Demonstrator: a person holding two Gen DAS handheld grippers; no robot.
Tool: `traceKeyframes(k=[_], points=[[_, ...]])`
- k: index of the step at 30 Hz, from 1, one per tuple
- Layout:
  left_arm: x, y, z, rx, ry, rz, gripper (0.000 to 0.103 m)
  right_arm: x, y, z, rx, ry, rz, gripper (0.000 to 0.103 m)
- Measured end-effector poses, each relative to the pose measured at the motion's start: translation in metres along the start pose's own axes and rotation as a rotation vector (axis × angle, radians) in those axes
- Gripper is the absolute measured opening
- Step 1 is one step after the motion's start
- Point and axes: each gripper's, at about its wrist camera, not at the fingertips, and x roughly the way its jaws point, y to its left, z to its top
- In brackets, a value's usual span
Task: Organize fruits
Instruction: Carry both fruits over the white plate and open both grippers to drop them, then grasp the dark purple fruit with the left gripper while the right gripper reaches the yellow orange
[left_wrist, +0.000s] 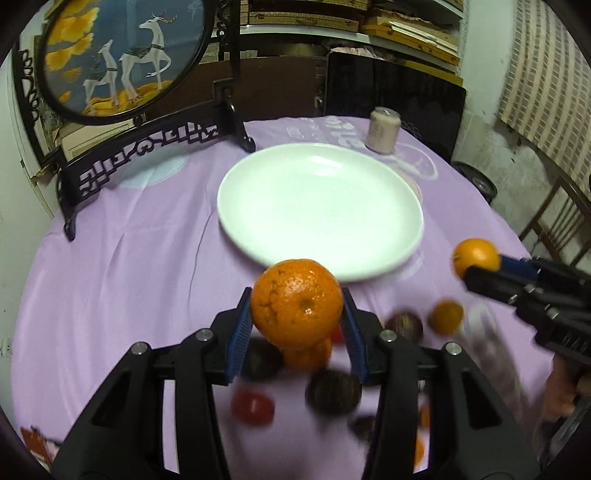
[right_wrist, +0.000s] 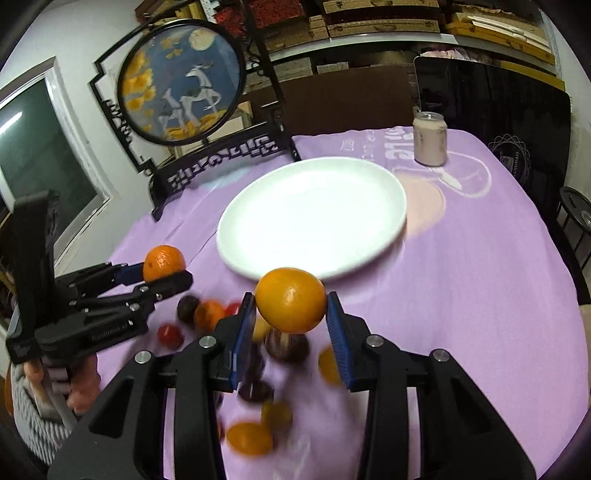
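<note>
Left wrist view shows the left gripper (left_wrist: 297, 314) clamping 1 rough orange (left_wrist: 297, 304) and the right gripper (left_wrist: 480, 267) pinching a smaller orange (left_wrist: 476, 254), both lifted above the scattered fruit (left_wrist: 332, 391), so next probably comes setting them on the empty white plate (left_wrist: 258, 236) beyond.

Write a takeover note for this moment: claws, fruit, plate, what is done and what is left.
Left claw: shut on a large orange, held above the cloth.
Right claw: shut on a smaller orange, also in the air.
White plate: on the purple tablecloth, nothing on it.
Loose fruit: orange, dark and red pieces on the cloth near the claws.
Done: two oranges picked up.
Left: probably set both on the plate, then fetch the rest.
</note>
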Motion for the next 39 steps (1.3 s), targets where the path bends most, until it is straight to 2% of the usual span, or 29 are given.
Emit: traceKeyframes(k=[7,12,14,15,21,27,37,39], points=[[0.055,-0.002,0.038,-0.015,0.038,-0.003,0.046,0.060,-0.015,0.031,0.027,0.035,-0.055,0.039],[0.080,-0.002,0.042,-0.031,0.062,-0.021,0.047,0.076,-0.019,0.033,0.006,0.050,-0.081,0.040],[0.087,-0.003,0.040,-0.026,0.070,-0.024,0.050,0.077,-0.021,0.032,0.005,0.045,-0.089,0.042],[0.089,-0.005,0.039,-0.018,0.067,-0.020,0.056,0.077,-0.022,0.032,0.006,0.042,-0.090,0.043],[0.078,-0.004,0.037,-0.021,0.042,-0.024,0.059,0.069,-0.027,0.030,0.023,0.028,-0.085,0.044],[0.057,0.006,0.026,-0.033,0.031,0.014,0.059,0.048,-0.023,0.023,0.029,-0.002,-0.076,0.044],[0.017,0.035,-0.021,-0.091,0.023,0.070,0.066,0.010,-0.019,-0.013,0.047,-0.033,-0.059,0.049],[0.014,0.035,-0.030,-0.075,0.028,0.086,0.067,0.005,-0.021,-0.023,0.060,-0.029,-0.057,0.054]])
